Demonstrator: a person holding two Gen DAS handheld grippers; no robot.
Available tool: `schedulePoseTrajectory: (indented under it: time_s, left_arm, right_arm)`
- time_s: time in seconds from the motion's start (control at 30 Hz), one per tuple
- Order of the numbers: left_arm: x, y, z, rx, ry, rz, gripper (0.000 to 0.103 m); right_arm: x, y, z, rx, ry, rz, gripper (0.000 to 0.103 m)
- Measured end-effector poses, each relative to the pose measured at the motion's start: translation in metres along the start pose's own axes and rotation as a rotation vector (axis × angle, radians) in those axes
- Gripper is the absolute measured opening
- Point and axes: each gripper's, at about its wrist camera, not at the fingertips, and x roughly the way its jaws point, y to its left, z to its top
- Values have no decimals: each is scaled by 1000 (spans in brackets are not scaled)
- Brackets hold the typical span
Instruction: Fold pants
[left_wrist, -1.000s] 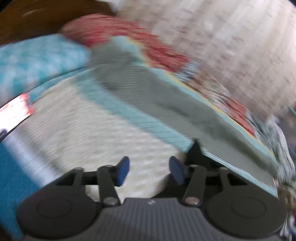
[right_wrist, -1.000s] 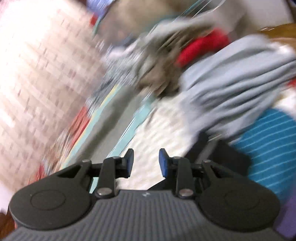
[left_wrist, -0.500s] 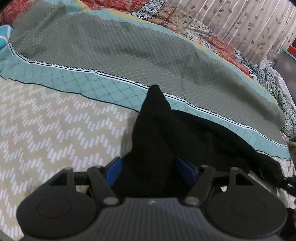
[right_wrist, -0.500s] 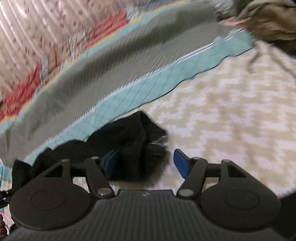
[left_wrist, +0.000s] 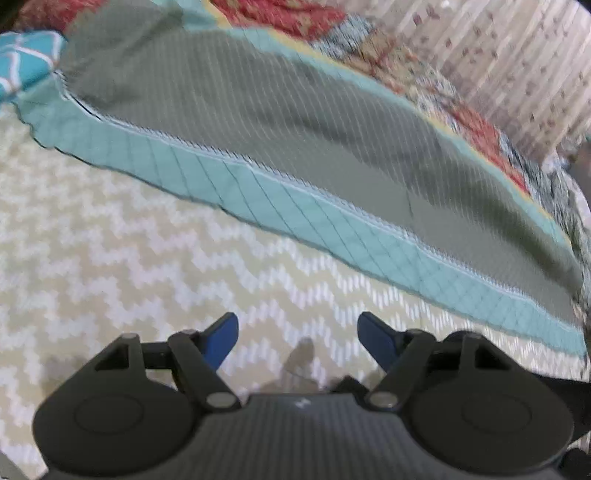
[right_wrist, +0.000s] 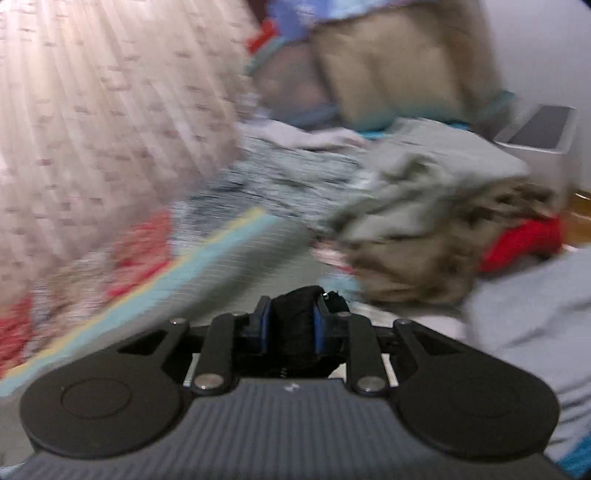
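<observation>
Our right gripper (right_wrist: 292, 322) had just been closing, and its blue pads pinched a bunched fold of the black fabric pants (right_wrist: 293, 314), presumably to lift one end for folding. Beyond it lay a blurred heap of grey and brown laundry (right_wrist: 424, 229). Our left gripper (left_wrist: 297, 338) had just been opening; its jaws stood wide with nothing between them, above the beige zigzag-patterned bedsheet (left_wrist: 110, 236), the teal-edged grey quilt (left_wrist: 295, 129) ahead.
</observation>
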Motion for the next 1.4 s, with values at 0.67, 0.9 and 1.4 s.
schedulePoseTrajectory:
  time_s: [0.67,0.9,1.4]
  left_arm:
    - [-120,-48,-41,92,-502,181,17]
    - [-81,-7,-6,-19,-471,379,17]
    - [-26,82,15,-414,-301,522,21]
  right_arm:
    - [11,3,-27,17,-6,-21,22]
    - [44,54,-25,0,12,38,22]
    - [138,52,-5,216,102,-32,52]
